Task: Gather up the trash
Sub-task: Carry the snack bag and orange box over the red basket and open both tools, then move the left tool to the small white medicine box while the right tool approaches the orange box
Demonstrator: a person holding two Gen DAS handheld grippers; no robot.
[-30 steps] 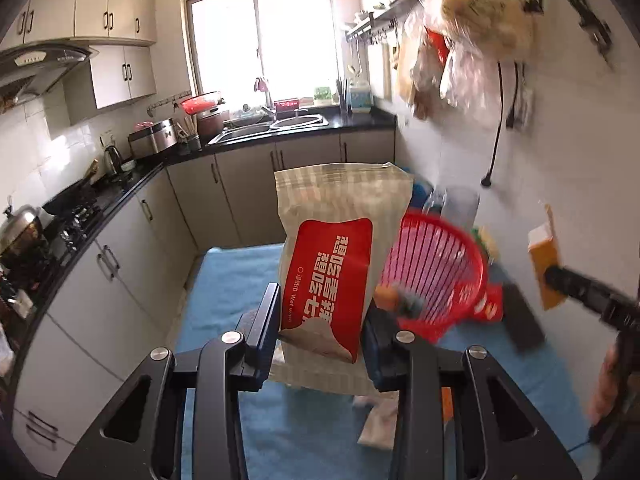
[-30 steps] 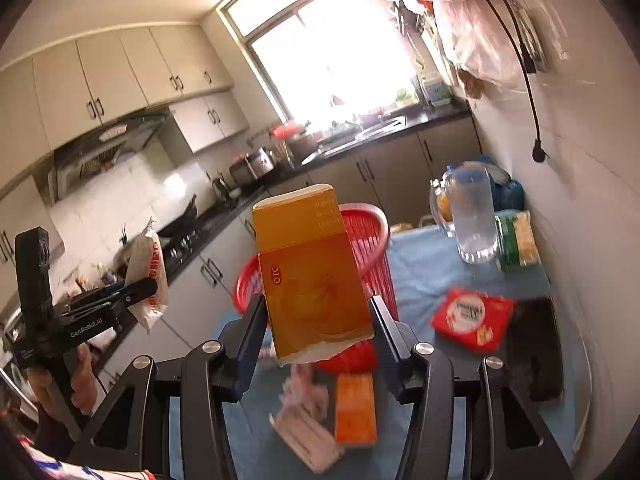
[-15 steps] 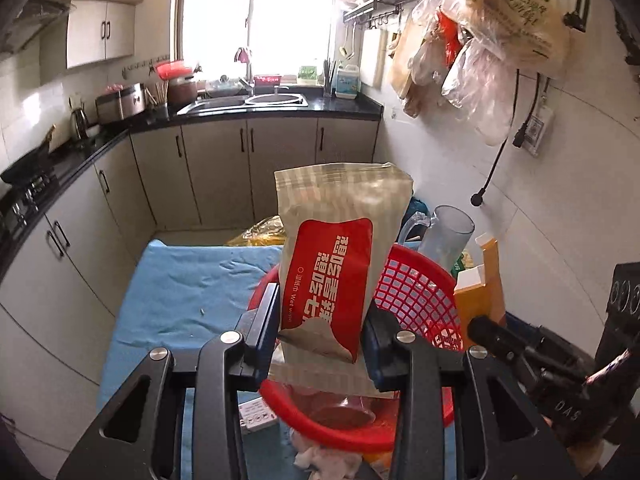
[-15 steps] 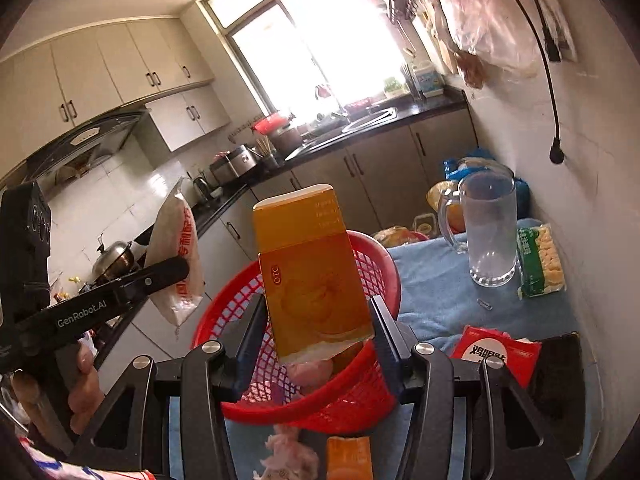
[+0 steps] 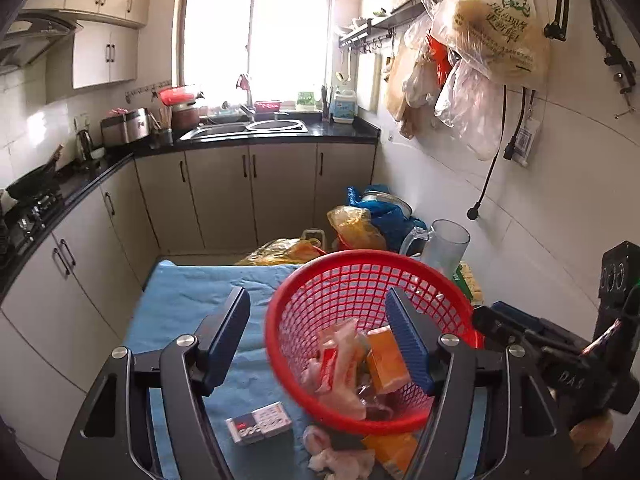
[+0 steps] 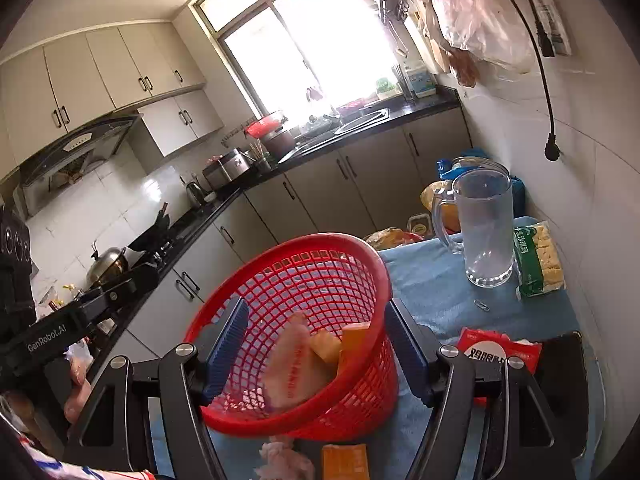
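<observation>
Both hand-held grippers, left [image 5: 318, 338] and right [image 6: 316, 350], opening empty above the red basket [image 5: 400, 276] holding dropped trash [image 5: 340, 364], risk clipping its rim and tipping it.

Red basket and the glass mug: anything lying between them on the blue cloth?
Nothing; in the right wrist view the blue cloth between red basket and glass mug is bare. A paper clip lies nearer the camera.

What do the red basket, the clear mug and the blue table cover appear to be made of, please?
Red basket: likely moulded plastic, a glossy uniform lattice of holes.
Clear mug: looks like glass, transparent with a thick base and handle, though clear plastic is possible.
Blue table cover: cloth, matte and lightly wrinkled.
</observation>
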